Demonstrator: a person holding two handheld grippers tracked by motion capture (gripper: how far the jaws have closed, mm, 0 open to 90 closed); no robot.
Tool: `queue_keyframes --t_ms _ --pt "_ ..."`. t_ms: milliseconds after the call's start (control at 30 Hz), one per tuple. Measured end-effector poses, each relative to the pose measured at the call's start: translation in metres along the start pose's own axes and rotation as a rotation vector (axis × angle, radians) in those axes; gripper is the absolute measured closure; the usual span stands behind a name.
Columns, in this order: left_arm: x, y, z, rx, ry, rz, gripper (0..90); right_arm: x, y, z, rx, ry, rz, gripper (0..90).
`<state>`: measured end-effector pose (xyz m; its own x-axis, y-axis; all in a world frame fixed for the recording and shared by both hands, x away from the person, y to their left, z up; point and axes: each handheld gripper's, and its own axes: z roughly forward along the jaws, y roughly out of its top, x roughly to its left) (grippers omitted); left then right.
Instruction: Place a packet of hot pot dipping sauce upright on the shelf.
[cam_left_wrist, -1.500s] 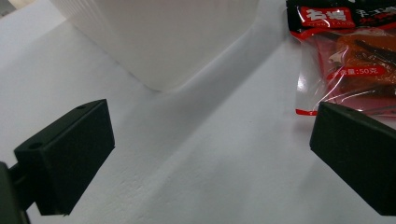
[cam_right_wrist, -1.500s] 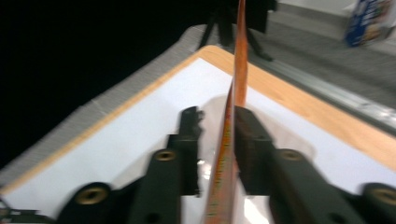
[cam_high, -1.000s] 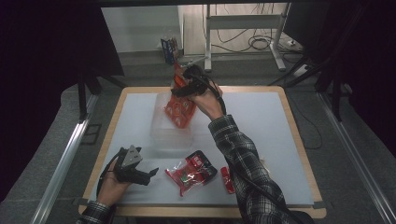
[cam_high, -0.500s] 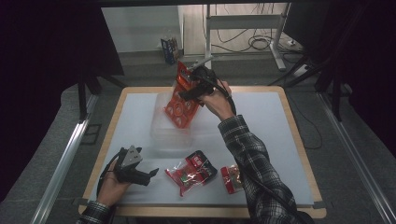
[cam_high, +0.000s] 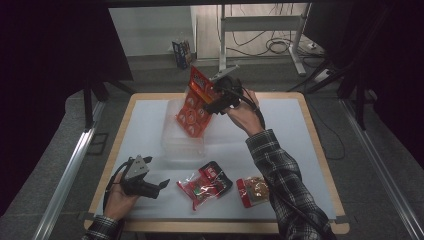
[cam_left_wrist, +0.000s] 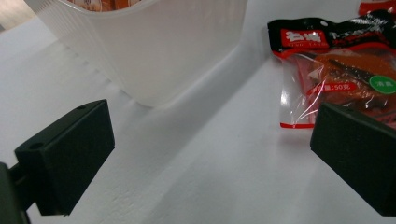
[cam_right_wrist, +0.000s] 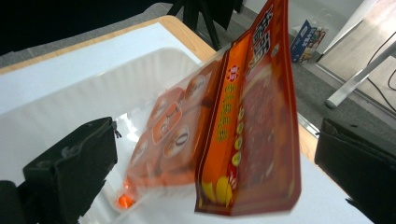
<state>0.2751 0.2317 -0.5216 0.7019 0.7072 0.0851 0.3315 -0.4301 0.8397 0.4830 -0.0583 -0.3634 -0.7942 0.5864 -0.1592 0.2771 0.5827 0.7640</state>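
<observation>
Hovering above the clear tub (cam_high: 182, 145), right gripper (cam_high: 212, 95) spread wide — orange packet (cam_high: 195, 102) between; left gripper (cam_high: 162, 186) spread, resting.

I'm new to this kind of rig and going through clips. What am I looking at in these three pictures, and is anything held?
There is no robot: a person holds a hand-operated claw in each hand. The high view looks down on the white table; the other two cameras ride on the claws and look along their black jaws. The left claw rests near the table's front edge, open and empty. The right claw is raised over a clear plastic tub, its jaws apart around an orange snack bag without gripping it; the bag looks just released. A red-and-black packet and a smaller packet lie in front.
</observation>
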Motion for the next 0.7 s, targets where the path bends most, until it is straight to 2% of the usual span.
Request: queue_keyframes --t_ms 233,400,700 --pt "0.003 0.000 -0.002 -0.019 -0.005 -0.028 0.0 0.003 -0.016 -0.011 -0.005 0.019 0.002 0.0" --pt "0.002 0.000 -0.001 -0.017 -0.003 -0.004 0.0 0.007 -0.028 -0.019 -0.016 0.036 0.017 0.0" --pt "0.001 -0.001 0.001 -0.002 0.011 0.019 0.5 0.014 -0.047 -0.030 -0.044 0.062 0.016 0.0"
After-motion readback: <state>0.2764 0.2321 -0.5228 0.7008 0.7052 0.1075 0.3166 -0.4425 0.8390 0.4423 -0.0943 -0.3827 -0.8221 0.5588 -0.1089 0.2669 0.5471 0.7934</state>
